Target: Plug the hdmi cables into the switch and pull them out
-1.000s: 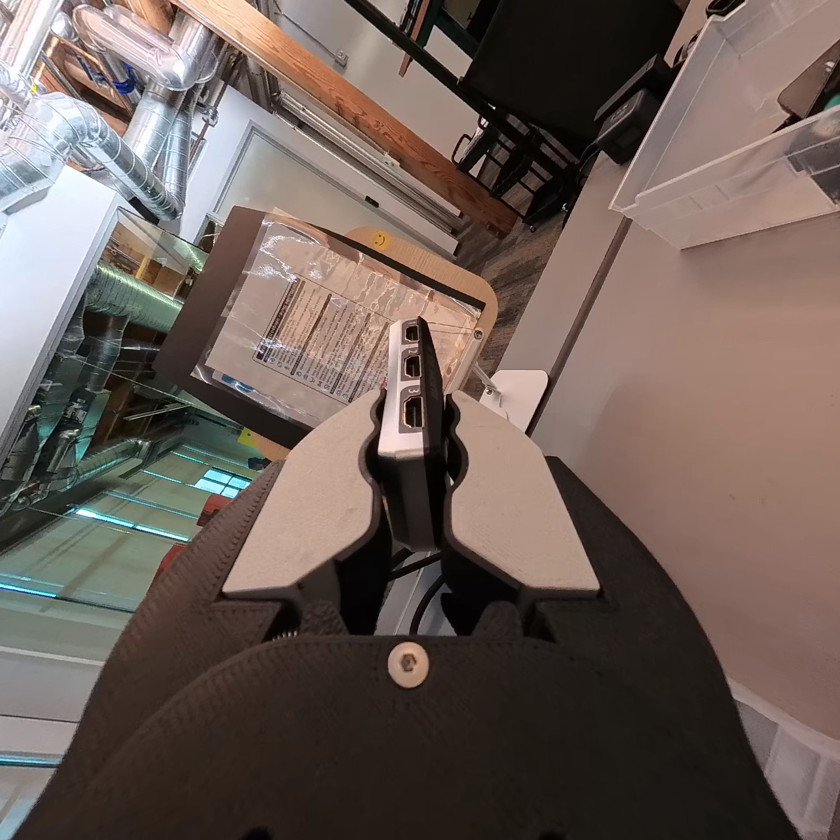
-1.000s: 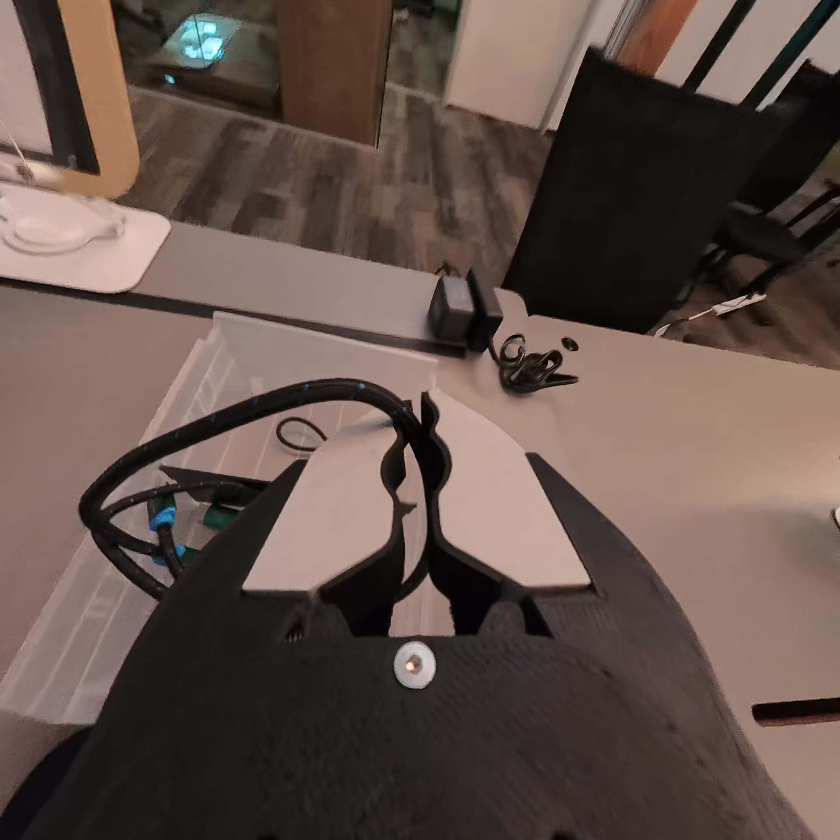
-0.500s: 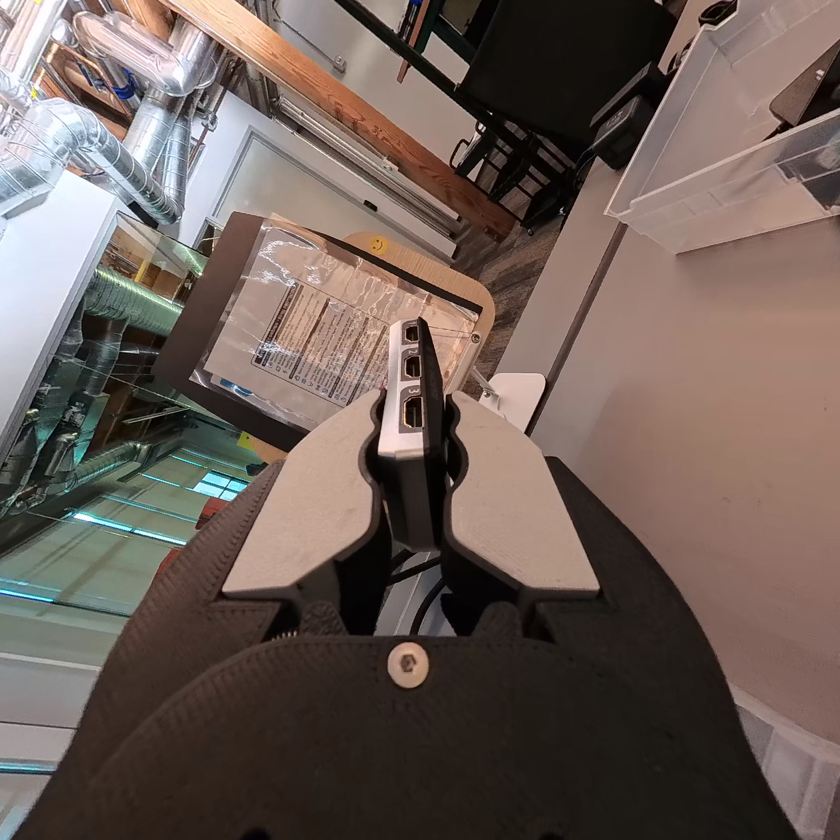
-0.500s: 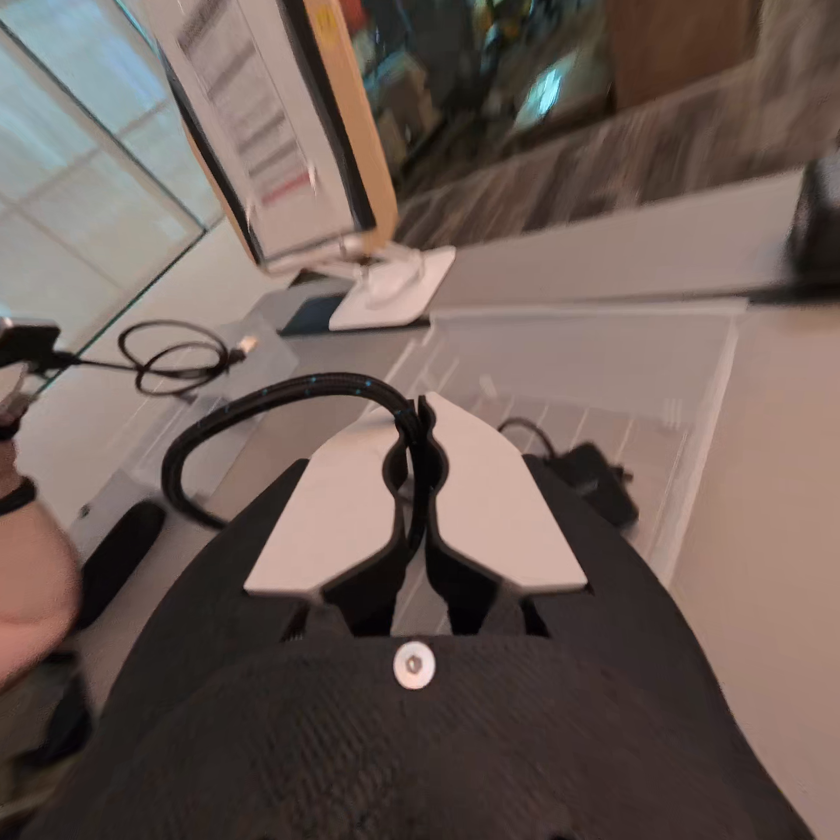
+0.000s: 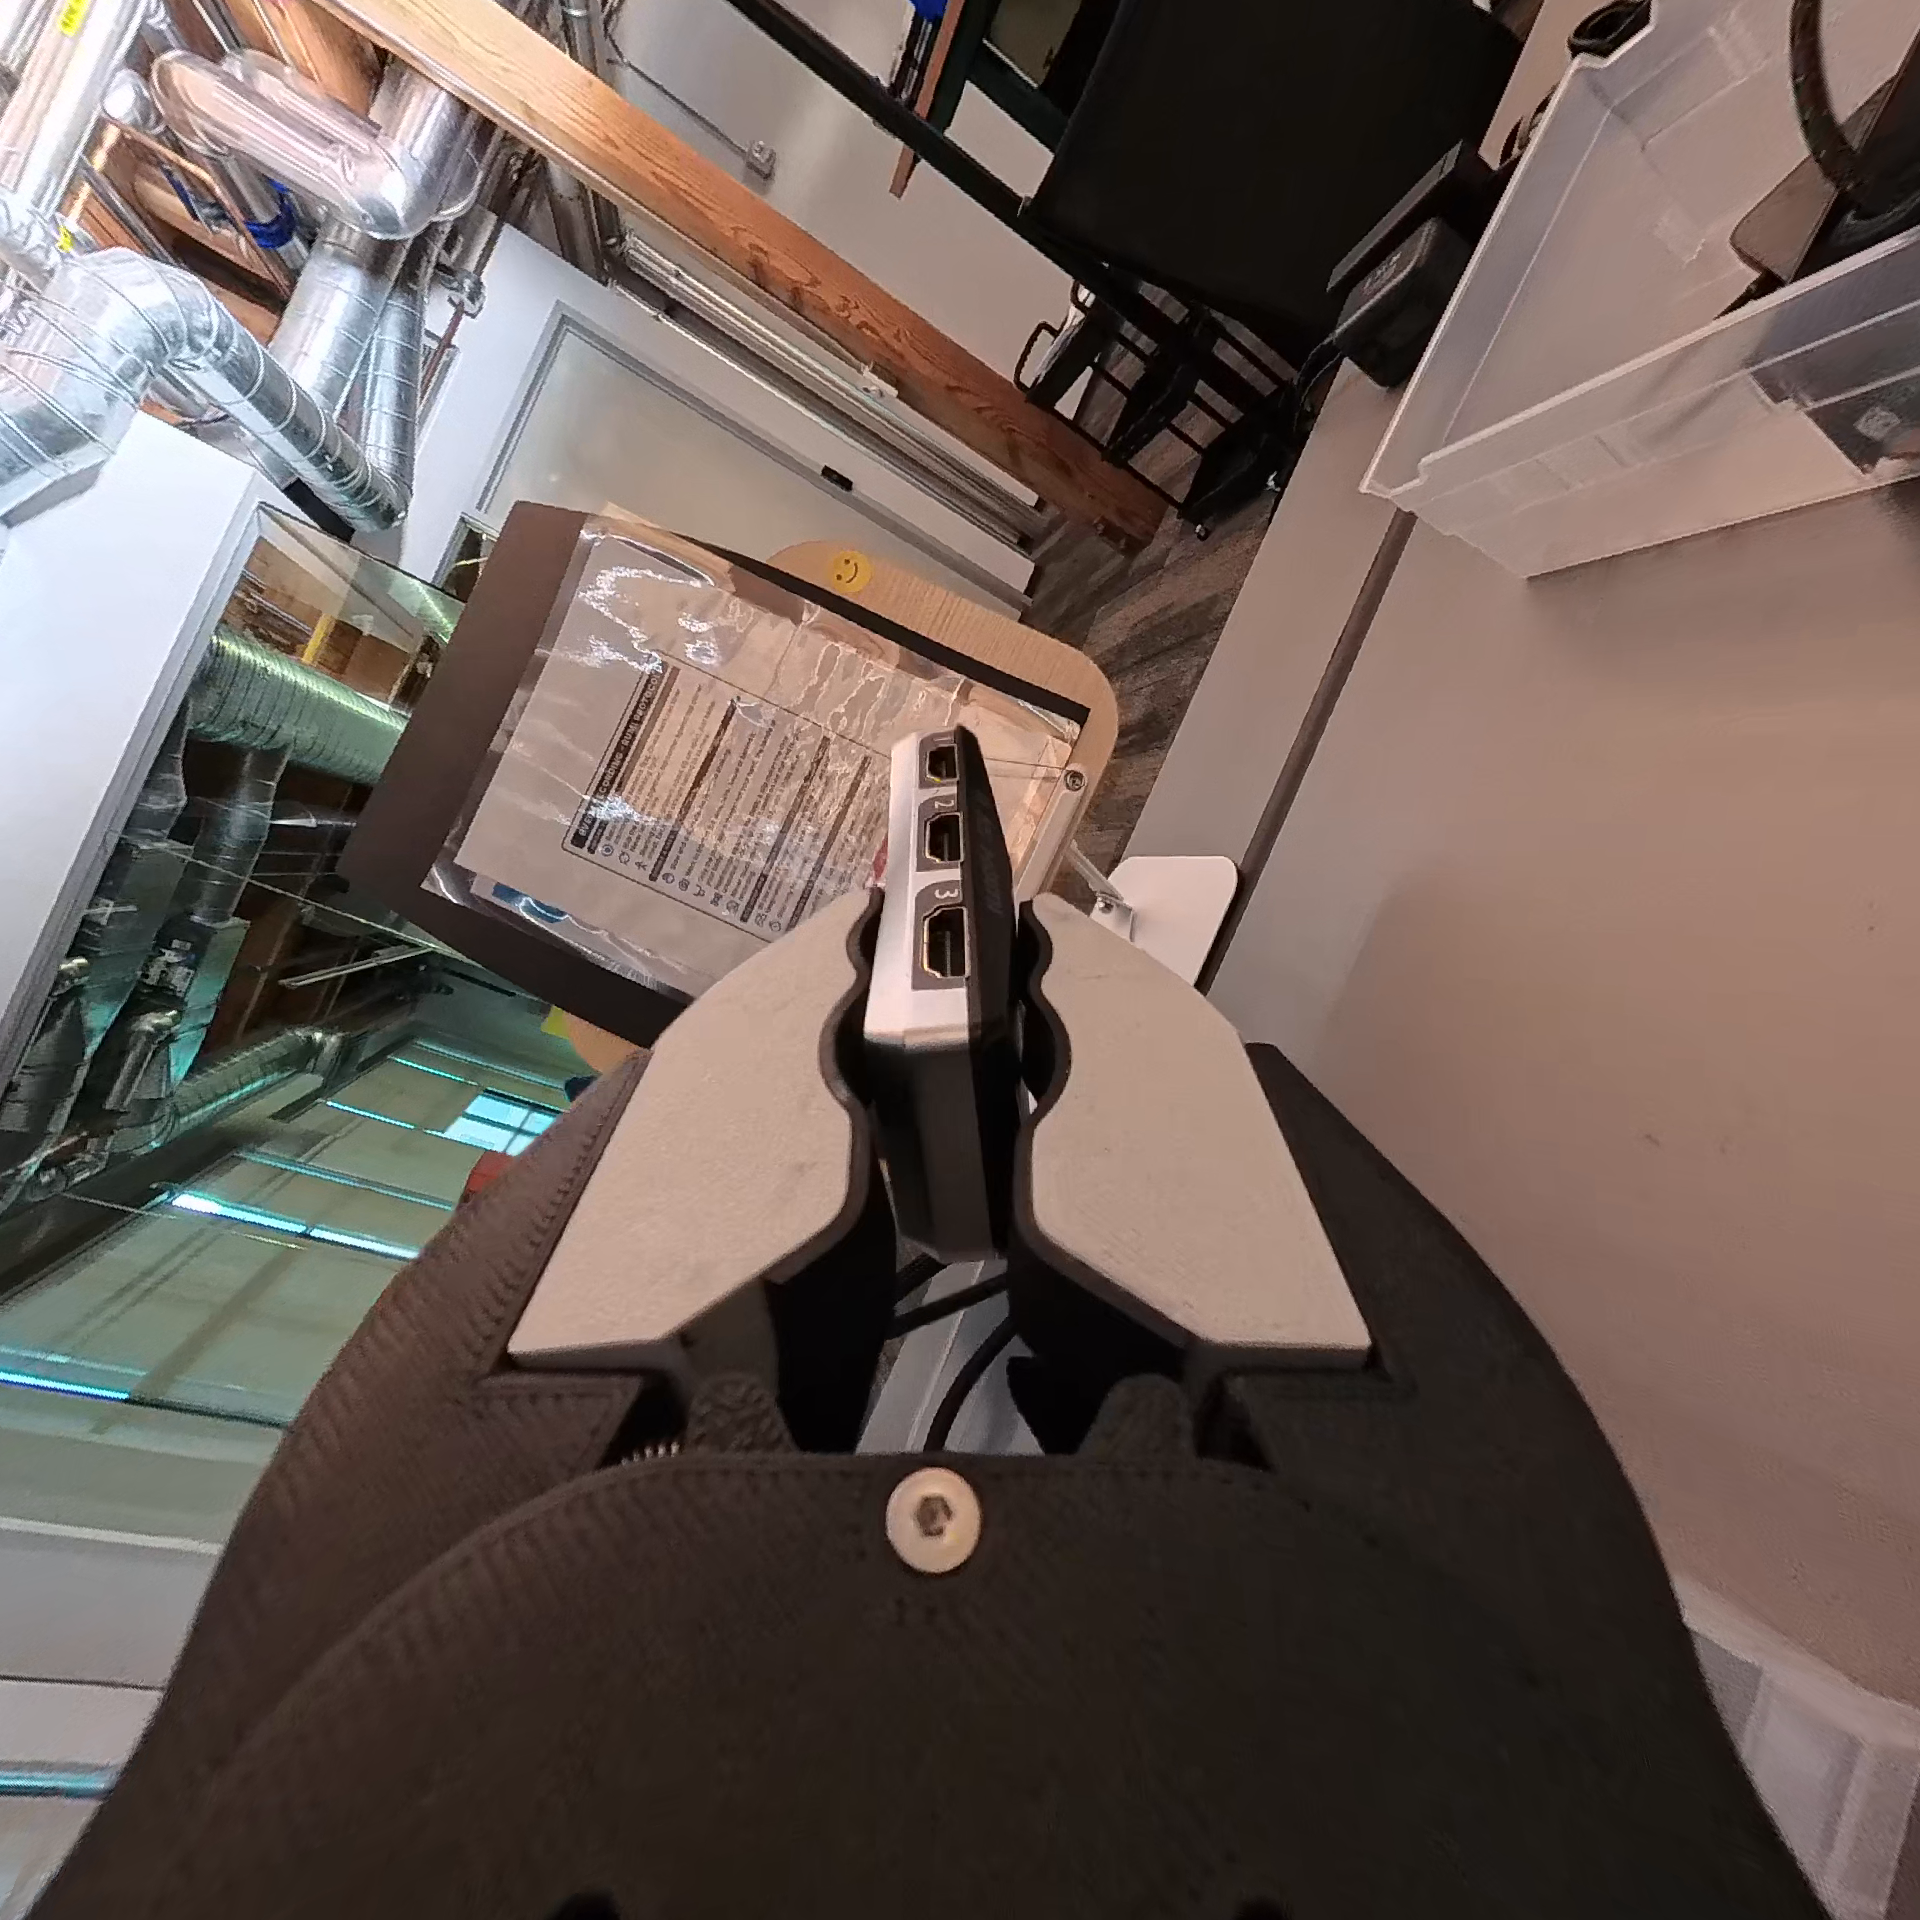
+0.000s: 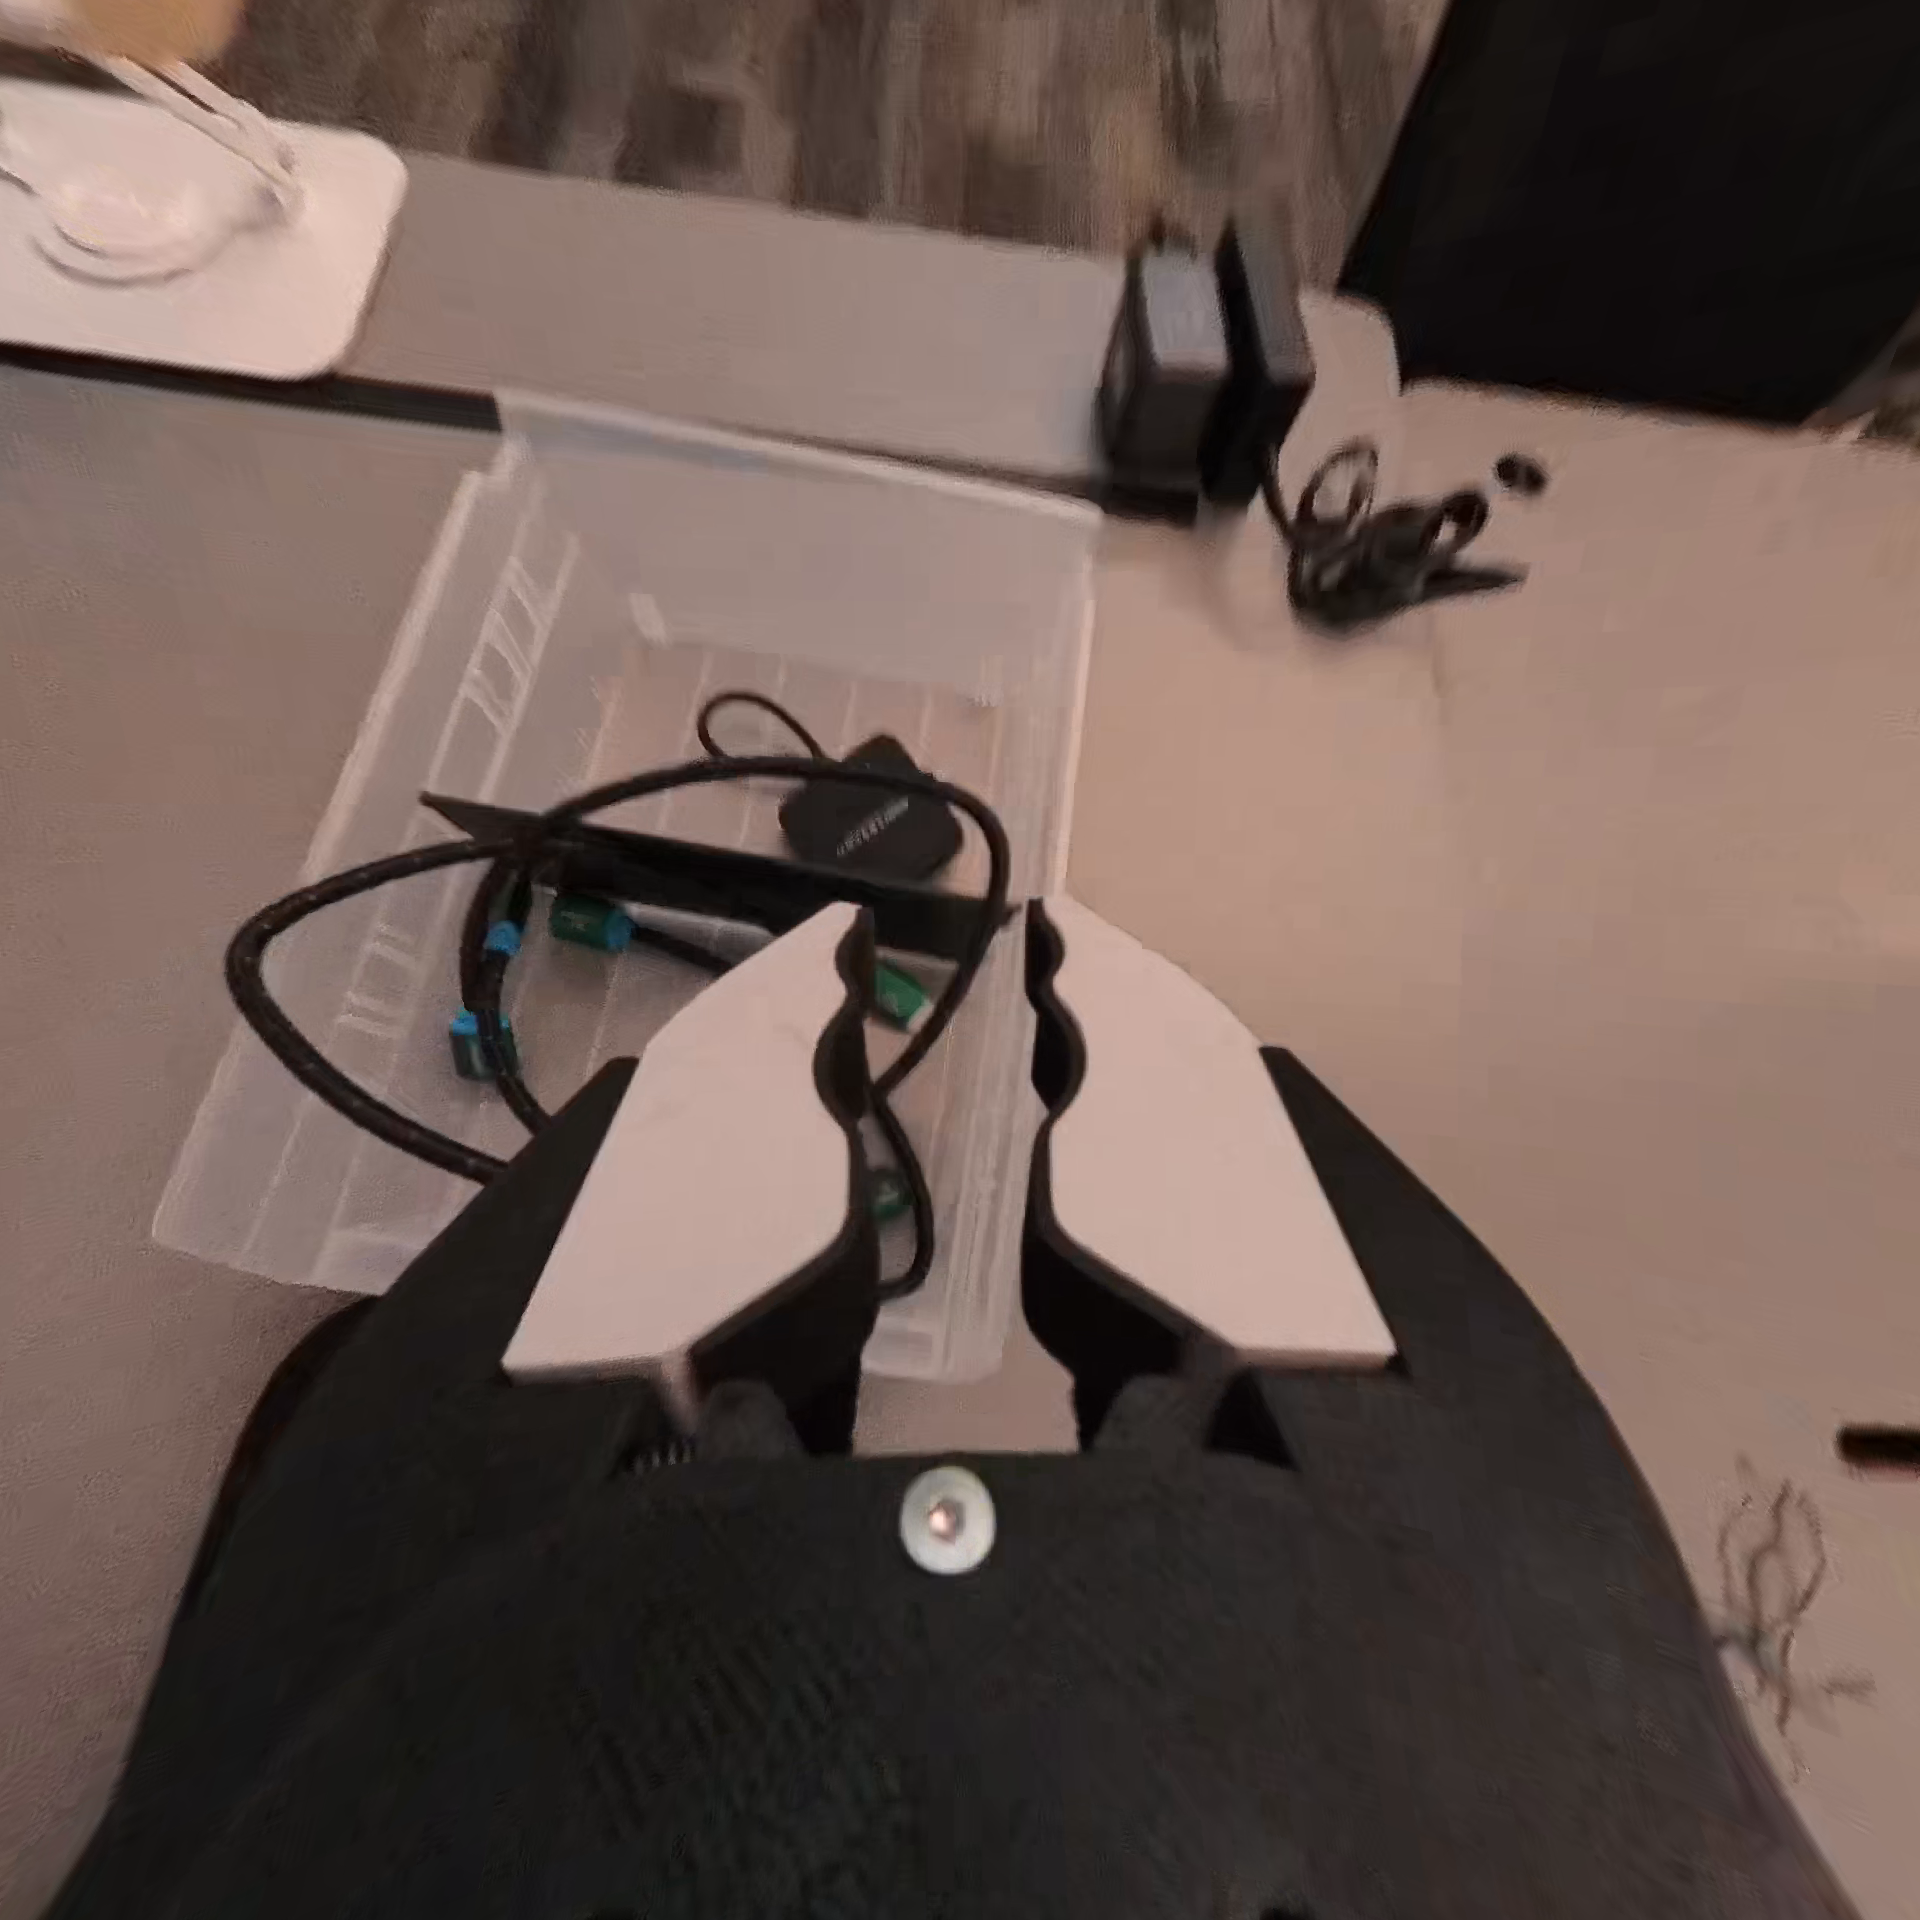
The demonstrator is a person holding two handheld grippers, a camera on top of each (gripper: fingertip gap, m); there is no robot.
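Braided black cables (image 6: 312,914) lie coiled in the clear bin (image 6: 1049,665) on the bench (image 6: 1455,935), limp along their length but stiff at the teal plugs (image 6: 587,920), which look the best place to grip. The right claw (image 6: 940,935) hovers above, released and empty. The left claw (image 5: 945,935) is clenched on the switch (image 5: 940,997), light and rigid, its ports all bare. A black puck (image 6: 868,826) and divider (image 6: 727,883) crowd the plugs.
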